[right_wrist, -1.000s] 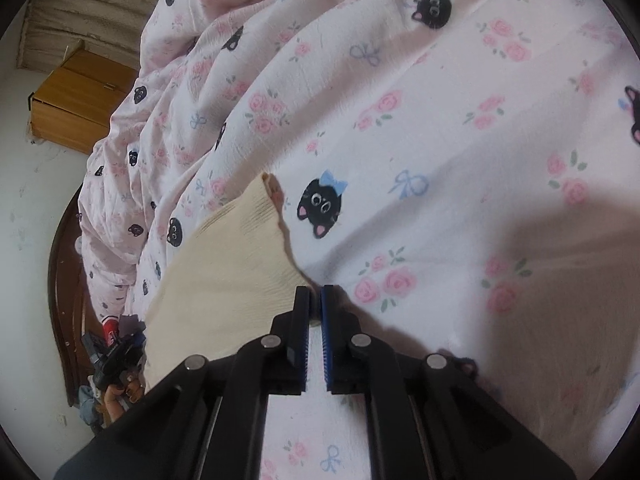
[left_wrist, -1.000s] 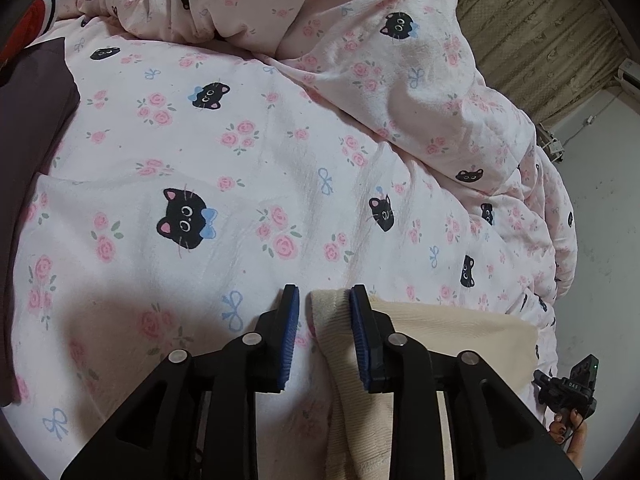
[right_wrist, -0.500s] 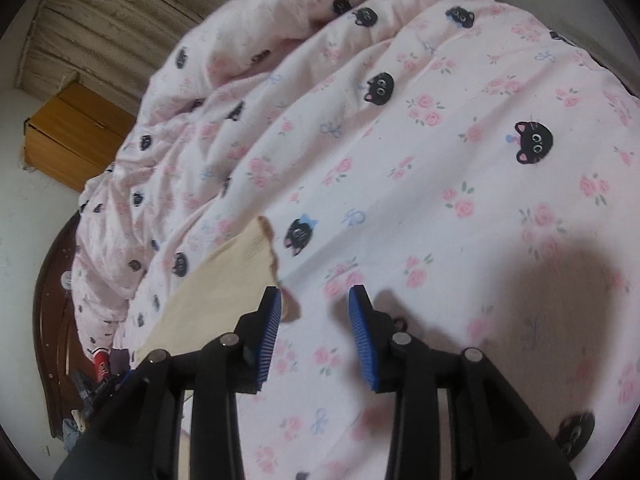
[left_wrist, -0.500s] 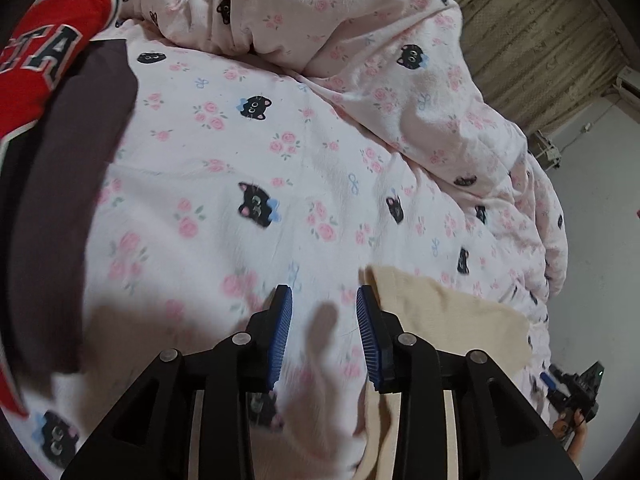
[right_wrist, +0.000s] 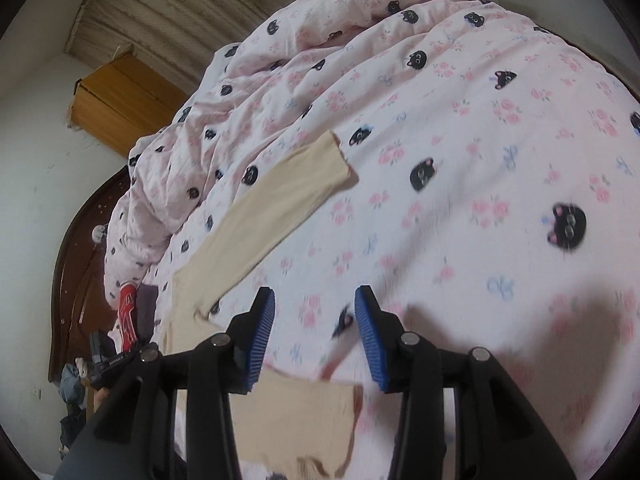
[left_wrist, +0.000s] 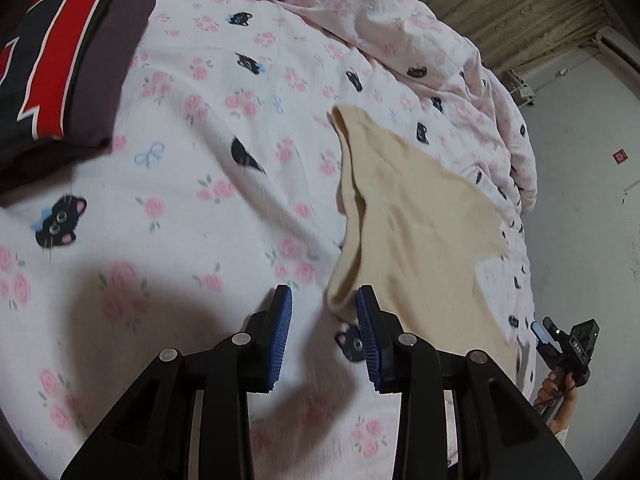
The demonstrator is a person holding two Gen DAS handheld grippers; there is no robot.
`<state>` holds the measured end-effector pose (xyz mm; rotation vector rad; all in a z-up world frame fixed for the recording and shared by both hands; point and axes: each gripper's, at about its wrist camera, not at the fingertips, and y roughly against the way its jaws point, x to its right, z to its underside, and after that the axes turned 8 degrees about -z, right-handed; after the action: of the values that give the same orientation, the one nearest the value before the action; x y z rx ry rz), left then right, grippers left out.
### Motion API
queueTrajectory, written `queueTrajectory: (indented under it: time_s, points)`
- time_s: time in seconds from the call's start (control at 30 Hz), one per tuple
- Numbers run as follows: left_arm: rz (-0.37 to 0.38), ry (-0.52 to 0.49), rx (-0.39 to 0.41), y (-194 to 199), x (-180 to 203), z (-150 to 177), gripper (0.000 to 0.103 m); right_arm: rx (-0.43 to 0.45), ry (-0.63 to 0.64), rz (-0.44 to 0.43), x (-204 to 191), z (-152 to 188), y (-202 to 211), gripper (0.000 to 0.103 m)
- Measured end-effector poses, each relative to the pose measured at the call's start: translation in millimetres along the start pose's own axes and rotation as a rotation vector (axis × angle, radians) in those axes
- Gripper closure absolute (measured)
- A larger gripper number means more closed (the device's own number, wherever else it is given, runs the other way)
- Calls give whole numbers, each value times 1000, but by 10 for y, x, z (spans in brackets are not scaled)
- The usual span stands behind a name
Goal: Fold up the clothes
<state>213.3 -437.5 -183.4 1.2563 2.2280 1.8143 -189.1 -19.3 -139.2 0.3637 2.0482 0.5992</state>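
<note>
we were between folds on the cream knit top (left_wrist: pixel 420 216), which lay spread on the pink cat-print duvet (left_wrist: pixel 208 184), one sleeve (right_wrist: pixel 280 200) stretched out flat. our left gripper (left_wrist: pixel 324 332) hung partly open and empty just beside the garment's edge; our right gripper (right_wrist: pixel 316 328) held nothing, its jaws opening over the duvet. next, we judged, came pinching that sleeve and carrying it across the body

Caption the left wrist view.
Open left gripper above cream knit garment on pink cat-print quilt.
</note>
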Motion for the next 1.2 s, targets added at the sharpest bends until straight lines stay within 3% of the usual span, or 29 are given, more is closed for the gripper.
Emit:
queueTrajectory:
  time_s: [0.37, 0.67, 0.9, 1.07, 1.2]
  points:
    - [67, 55, -23, -53, 24, 66, 73, -55, 46, 55, 36, 267, 93, 59]
    - [84, 146, -35, -179, -61, 66, 73, -70, 49, 65, 113, 316, 146, 59]
    - [141, 209, -19, -228, -116, 53, 72, -84, 41, 68, 178, 347, 173, 59]
    - [148, 200, -3, -250, -68, 34, 72, -81, 24, 51, 199, 369, 215, 59]
    - [111, 171, 13, -237, -43, 43, 86, -78, -50, -8, 254, 484, 289, 56]
